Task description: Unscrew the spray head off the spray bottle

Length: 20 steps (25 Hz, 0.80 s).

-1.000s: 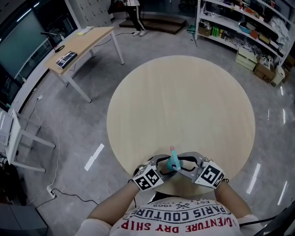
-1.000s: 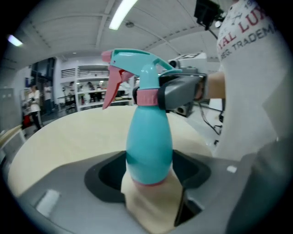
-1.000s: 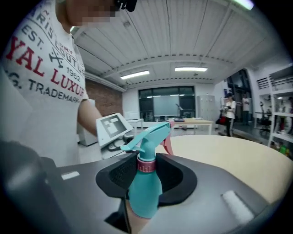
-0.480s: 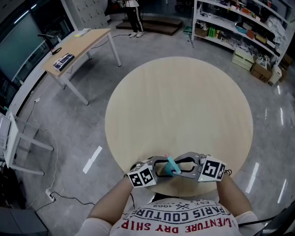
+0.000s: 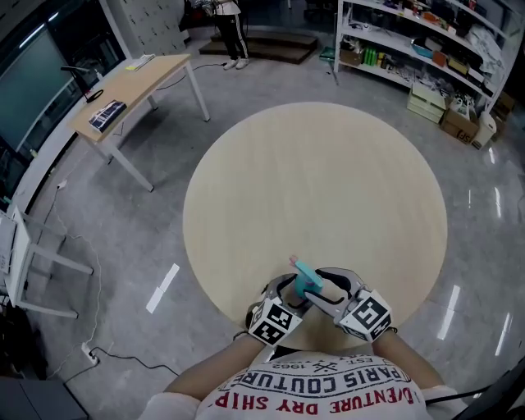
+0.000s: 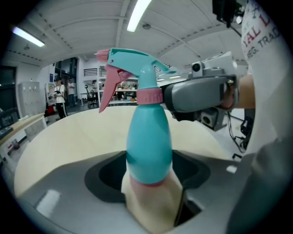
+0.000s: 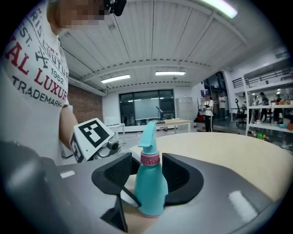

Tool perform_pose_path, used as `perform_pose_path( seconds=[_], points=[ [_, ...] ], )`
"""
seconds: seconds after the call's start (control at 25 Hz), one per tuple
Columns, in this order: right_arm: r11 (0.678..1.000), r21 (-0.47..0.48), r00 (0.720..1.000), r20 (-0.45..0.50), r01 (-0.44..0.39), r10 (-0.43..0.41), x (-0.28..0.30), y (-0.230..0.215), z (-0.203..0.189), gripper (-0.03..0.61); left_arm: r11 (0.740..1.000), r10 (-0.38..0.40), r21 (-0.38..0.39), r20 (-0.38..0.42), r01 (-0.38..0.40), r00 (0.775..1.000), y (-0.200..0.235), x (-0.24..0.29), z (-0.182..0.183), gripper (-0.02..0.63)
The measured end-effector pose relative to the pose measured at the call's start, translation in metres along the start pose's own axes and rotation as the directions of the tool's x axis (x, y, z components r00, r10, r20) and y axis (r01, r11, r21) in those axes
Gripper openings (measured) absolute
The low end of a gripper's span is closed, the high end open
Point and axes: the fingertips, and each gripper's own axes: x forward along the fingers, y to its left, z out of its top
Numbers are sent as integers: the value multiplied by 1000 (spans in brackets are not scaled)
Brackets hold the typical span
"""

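Note:
A teal spray bottle [image 5: 308,280] with a pink collar and pink trigger is held over the near edge of the round table [image 5: 316,180]. My left gripper [image 5: 287,297] is shut on the bottle's lower body [image 6: 149,141], which stands up between its jaws [image 6: 149,171]. My right gripper [image 5: 326,287] reaches in from the right at the level of the pink collar [image 7: 149,159]. Its jaws have just been opening. The bottle's neck stands between them with a gap on each side [image 7: 149,171]. In the left gripper view the right gripper [image 6: 199,93] sits beside the collar [image 6: 149,96].
The pale round table stretches away from me. A wooden desk [image 5: 135,82] stands at the back left. Shelves with boxes [image 5: 418,45] line the back right. A person [image 5: 223,25] stands far off. A cable [image 5: 115,349] lies on the grey floor at the left.
Both hands have drawn closer together and rolled. The bottle has tilted, so its spray head now points up and to the left.

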Motion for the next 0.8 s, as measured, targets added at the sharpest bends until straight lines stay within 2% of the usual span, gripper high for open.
perform_pose_path(
  seconds=[0.16, 0.24, 0.32, 0.4, 0.48, 0.52, 0.56, 0.64, 0.8],
  points=[
    [993, -54, 995, 4, 104, -104, 4, -8, 2, 165, 998, 56, -24, -5, -56, 998, -7, 8, 5, 311],
    [992, -73, 995, -3, 103, -103, 4, -8, 2, 144, 999, 45, -16, 3, -45, 999, -8, 7, 5, 311],
    [996, -80, 999, -14, 43, -44, 3, -2, 2, 143, 999, -21, 35, 8, 21, 1000, -11, 4, 3, 311],
    [993, -81, 996, -27, -82, 80, 0, 7, 1, 143, 979, -152, 140, 9, 149, 988, -17, -2, 0, 311],
    [968, -66, 970, -39, -241, 239, -7, 19, 0, 141, 919, -301, 262, -10, 293, 954, -25, -9, -5, 311],
    [951, -56, 952, -43, -304, 302, -9, 24, -1, 141, 889, -357, 300, -22, 347, 934, -28, -13, -7, 311],
    [938, -51, 939, -46, -344, 342, -9, 28, -1, 138, 869, -392, 315, -31, 381, 920, -30, -17, -10, 311],
    [928, -53, 929, -50, -368, 366, -7, 31, -1, 137, 866, -406, 307, -28, 394, 914, -29, -20, -13, 310],
    [938, -61, 940, -18, -342, 342, -9, 31, 11, 135, 898, -362, 271, 3, 348, 932, -27, -20, -12, 311]
  ],
)
